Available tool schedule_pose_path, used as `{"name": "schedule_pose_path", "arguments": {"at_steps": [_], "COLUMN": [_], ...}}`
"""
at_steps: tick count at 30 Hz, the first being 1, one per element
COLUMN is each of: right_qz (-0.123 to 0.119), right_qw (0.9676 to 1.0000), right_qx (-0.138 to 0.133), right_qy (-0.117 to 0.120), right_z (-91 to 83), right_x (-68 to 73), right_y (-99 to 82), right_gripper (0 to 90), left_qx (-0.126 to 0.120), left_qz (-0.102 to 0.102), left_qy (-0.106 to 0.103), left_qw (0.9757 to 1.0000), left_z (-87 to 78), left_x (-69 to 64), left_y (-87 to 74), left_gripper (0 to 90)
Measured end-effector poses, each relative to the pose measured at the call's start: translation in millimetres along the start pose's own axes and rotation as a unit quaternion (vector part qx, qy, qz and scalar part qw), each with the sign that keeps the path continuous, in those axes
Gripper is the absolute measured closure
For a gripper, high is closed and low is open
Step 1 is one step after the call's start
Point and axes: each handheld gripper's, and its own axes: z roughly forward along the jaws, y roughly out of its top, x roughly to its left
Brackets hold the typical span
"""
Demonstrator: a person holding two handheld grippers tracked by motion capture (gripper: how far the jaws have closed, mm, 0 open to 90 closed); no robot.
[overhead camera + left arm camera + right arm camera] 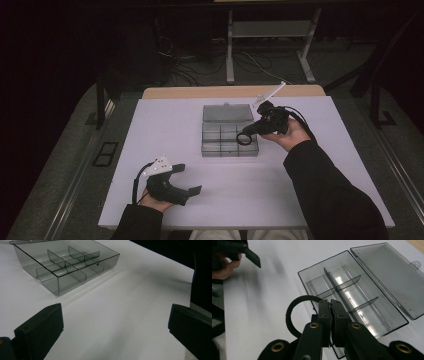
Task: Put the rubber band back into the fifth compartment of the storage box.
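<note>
The right gripper (329,312) pinches a black ring (292,315) just above the box (230,135). The left gripper (187,178), jaws wide apart, waits farther away.

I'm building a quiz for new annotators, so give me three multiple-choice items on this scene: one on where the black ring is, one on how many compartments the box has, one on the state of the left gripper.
1. Where is the black ring?
A. flat on the table
B. pinched in the right gripper
C. on the box lid

2. How many compartments does the clear box have?
A. two
B. six
C. twelve

3. How does the left gripper stand?
A. jaws wide apart, holding nothing
B. clamped on the box
C. shut on the ring

Key: 1 B, the right gripper view shows the jaws closed on the ring above the box. 2 B, one long divider and two cross dividers split it in six. 3 A, the left gripper view shows bare table between the jaws.
</note>
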Motion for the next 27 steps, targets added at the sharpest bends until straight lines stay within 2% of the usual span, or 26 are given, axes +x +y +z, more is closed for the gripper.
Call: {"name": "schedule_pose_path", "arguments": {"at_steps": [13,23,26,27], "right_qz": [0.015,0.029,0.026,0.033], "right_qw": [0.9998,0.9993,0.9993,0.999], "right_qx": [0.009,0.003,0.009,0.009], "right_qy": [-0.012,-0.023,-0.027,-0.029], "right_z": [10.7,16.7,19.8,20.4], "right_x": [-13.9,-24.1,-28.3,-28.4], "right_y": [10.1,18.3,21.0,21.9], "right_gripper": [86.5,86.5,86.5,86.6], "left_qx": [0.001,0.001,0.002,0.001], "left_qz": [0.001,0.002,0.003,0.001], "left_qy": [-0.002,-0.002,-0.002,-0.002], "left_qw": [1.0,1.0,1.0,1.0], "left_z": [0.6,1.3,0.9,1.0], "left_x": [0.3,0.6,0.8,0.6], "left_y": [0.2,0.2,0.4,0.3], "left_gripper": [0.0,0.0,0.0,0.0]}}
